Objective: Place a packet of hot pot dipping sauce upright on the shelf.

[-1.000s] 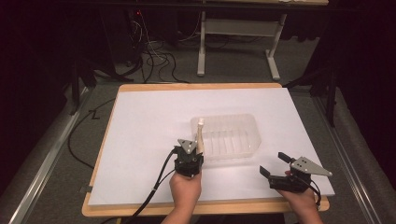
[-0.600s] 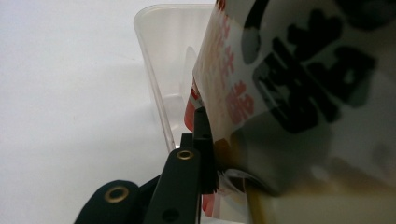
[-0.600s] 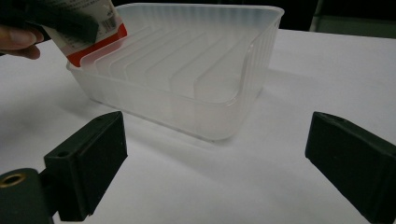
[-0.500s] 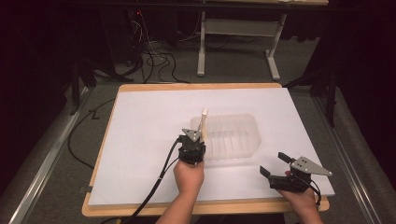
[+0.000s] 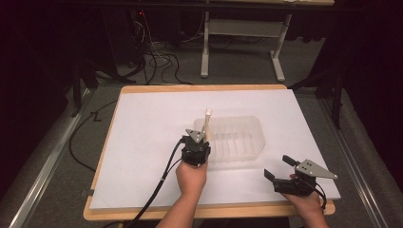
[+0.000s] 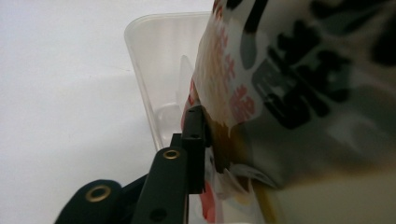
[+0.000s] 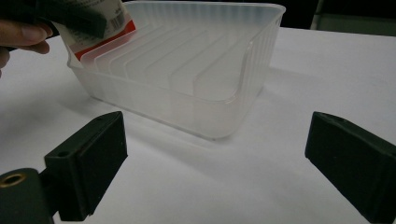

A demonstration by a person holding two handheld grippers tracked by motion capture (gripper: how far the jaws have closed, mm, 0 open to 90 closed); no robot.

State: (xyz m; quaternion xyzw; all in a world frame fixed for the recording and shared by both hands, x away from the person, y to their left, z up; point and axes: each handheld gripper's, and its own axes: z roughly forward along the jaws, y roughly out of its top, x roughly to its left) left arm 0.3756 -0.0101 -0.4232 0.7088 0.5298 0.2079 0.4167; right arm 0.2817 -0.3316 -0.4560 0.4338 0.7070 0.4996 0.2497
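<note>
While the left gripper (image 5: pixel 203 135) has just been easing its jaws, a printed packet (image 6: pixel 299 93) still sits between them at the slotted clear tray's (image 5: pixel 247 124) left end; right gripper (image 5: pixel 279 167) gapes empty

The ribbed rectangular bin (image 5: pixel 236 137) is translucent, frosted plastic, smooth with a soft sheen on its rim. The flat printed packet (image 6: pixel 299 93) at its left end looks like glossy film or coated paper, with red and black print. The table top (image 5: pixel 142 128) is a matt white sheet, smooth and paper-like, framed by a light wooden edge (image 5: pixel 204 88). The right gripper (image 7: pixel 215 163) has matt black plastic jaws; a brass-coloured metal eyelet (image 7: pixel 12 179) shines dully. The floor (image 5: pixel 62 142) looks like rough grey carpet.
</note>
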